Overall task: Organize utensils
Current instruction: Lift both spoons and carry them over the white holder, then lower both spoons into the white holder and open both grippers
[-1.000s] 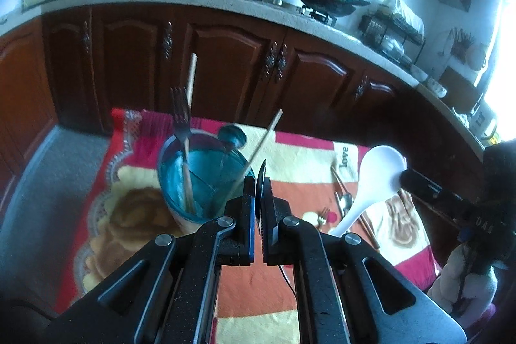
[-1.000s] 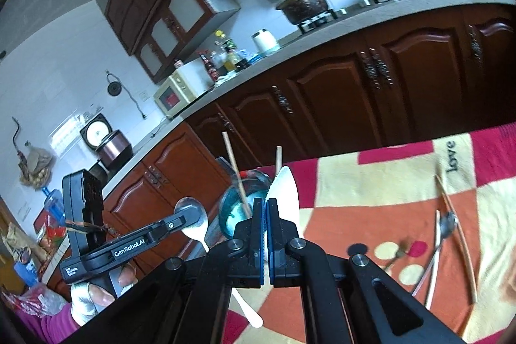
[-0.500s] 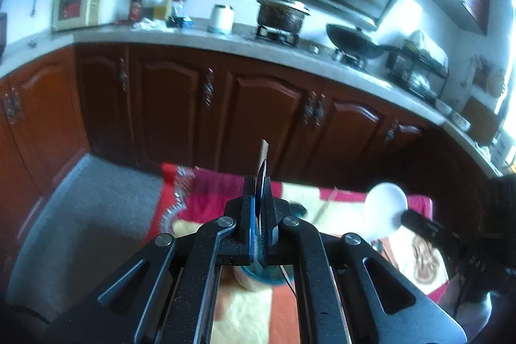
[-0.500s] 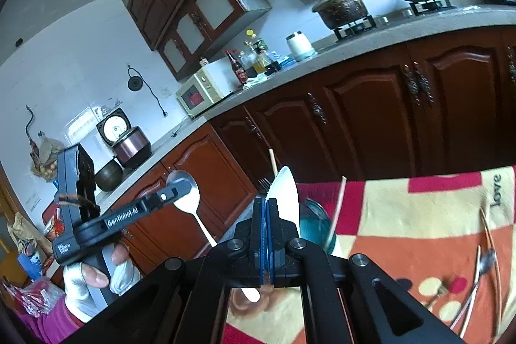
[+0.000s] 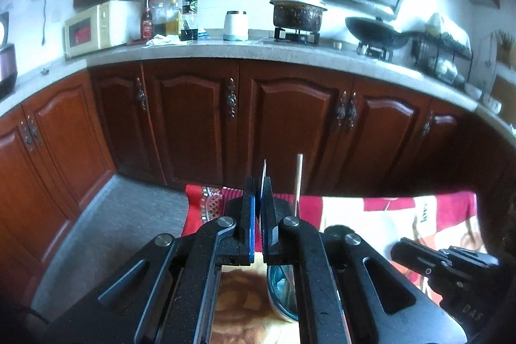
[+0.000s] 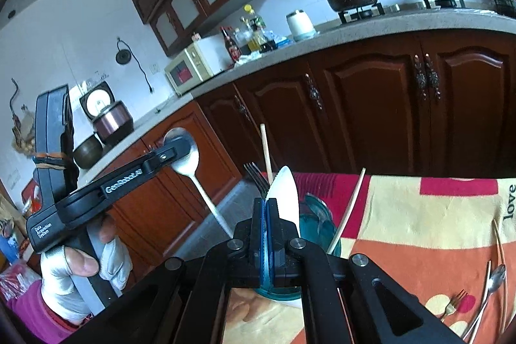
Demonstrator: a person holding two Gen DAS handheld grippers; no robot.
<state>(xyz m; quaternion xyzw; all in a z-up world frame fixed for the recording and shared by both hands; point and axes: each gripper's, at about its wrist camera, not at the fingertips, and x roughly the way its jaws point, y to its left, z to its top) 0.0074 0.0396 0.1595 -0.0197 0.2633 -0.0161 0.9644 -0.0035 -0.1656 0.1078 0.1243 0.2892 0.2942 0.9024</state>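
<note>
A fork point(image 6: 256, 176) stands in the cup point(image 6: 317, 216) on the cloth point(image 6: 419, 234), left of loose utensils point(image 6: 487, 289).

Black claw point(image 6: 266, 234), blue pads, silver screws; grey glove point(image 6: 80, 273), magenta sleeve point(image 6: 35, 308).

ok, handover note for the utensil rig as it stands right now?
Left claw: shut on the metal spoon, held up in the air left of the cup.
Right claw: shut on the white spoon, over the blue cup.
Done: a fork and two chopsticks stand in the cup.
Left: drop both held spoons in, then collect the loose cutlery lying on the patterned cloth at right: a spoon, a small fork and what look like chopsticks.
</note>
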